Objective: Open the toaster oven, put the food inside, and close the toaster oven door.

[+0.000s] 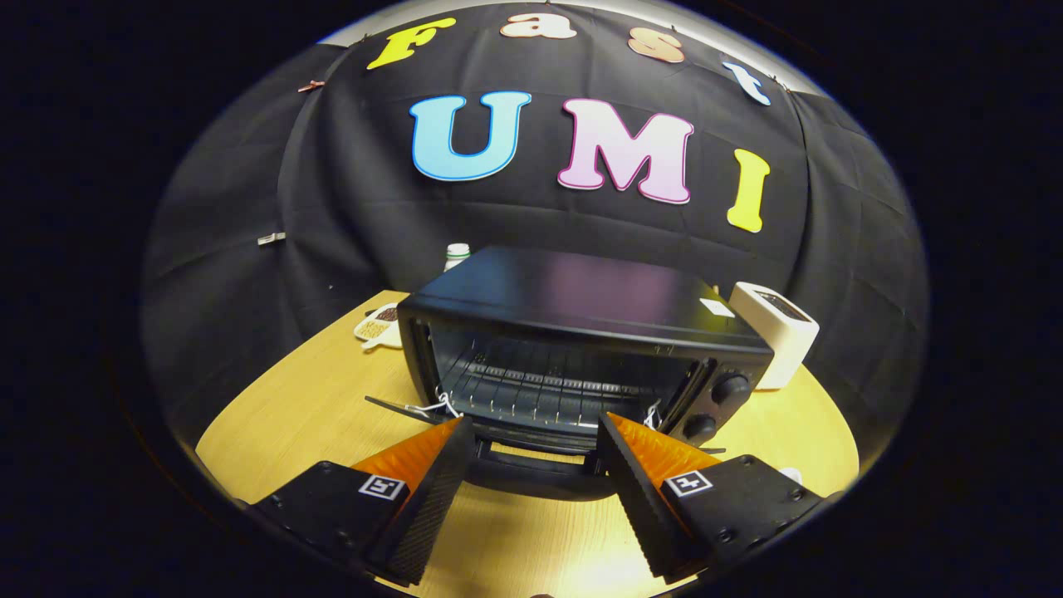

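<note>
Toaster oven (581,332) door (531,465) down, wire rack (540,390) bare inside, tongs (531,432) wide, holding nothing

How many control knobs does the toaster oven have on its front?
2 knobs on the toaster oven, right of the open cavity: upper knob, lower knob. The open gripper may hide more.

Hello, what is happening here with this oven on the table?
A person holds a claw in front of a black toaster oven on a wooden table. The oven door is already folded down, and its handle lies between the open fingers, which do not press it. The rack inside looks bare; no food is in the claw.
</note>
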Motion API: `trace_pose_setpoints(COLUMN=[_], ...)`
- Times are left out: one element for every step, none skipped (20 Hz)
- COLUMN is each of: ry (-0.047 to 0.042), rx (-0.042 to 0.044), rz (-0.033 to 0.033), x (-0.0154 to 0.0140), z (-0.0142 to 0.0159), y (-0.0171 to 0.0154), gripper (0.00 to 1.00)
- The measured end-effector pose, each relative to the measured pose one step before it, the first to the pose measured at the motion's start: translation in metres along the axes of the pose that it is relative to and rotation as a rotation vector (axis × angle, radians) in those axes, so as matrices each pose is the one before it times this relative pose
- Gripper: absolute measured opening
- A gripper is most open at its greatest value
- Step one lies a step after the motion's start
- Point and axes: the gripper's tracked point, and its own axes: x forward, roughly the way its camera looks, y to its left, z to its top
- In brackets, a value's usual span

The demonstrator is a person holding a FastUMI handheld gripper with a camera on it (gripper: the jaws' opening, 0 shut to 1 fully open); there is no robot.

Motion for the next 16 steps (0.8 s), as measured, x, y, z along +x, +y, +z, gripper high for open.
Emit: trace_pose_setpoints(ry=[0.01776, 0.02403, 0.02993, 0.03298, 0.03980, 0.03950, 0.04560, 0.03274, 0.01385, -0.00576, -0.01288, -0.00917, -0.01352, -0.02035, -0.02503, -0.02070], rx=[0.00413, 0.00154, -0.00107, -0.00208, -0.00081, 0.00257, 0.00691, 0.01108, 0.00631, -0.00051, -0.00907, -0.00636, -0.00484, -0.00384, -0.00318, -0.00090], rz=[0.00763, 0.00697, 0.00714, 0.00793, 0.00546, -0.00081, -0.00279, 0.00443, 0.00303, 0.00325, 0.00785, 0.01103, 0.00951, 0.00362, -0.00304, -0.00497], x=[-0.00302, -0.00248, -0.00114, 0.00007, 0.00007, 0.00197, 0.00181, 0.00265, 0.00024, -0.00318, -0.00470, -0.00510, -0.00851, -0.00788, -0.00929, -0.00786], z=[-0.00973, -0.00982, -0.01199, -0.01349, -0.01541, -0.01626, -0.01361, -0.00829, -0.00367, -0.00081, 0.00331, 0.00462, 0.00606, 0.00762, 0.00985, 0.00818], y=[0.00195, 0.00221, 0.00220, 0.00180, 0.00144, -0.00170, -0.00276, -0.00031, -0.00146, -0.00305, -0.00302, -0.00218, -0.00308, -0.00739, -0.01146, -0.01042], gripper=[0.98, 0.98, 0.97, 0.97, 0.98, 0.98, 0.99, 0.99, 0.99, 0.99, 0.99, 0.99, 0.99, 0.99, 0.99, 0.99])
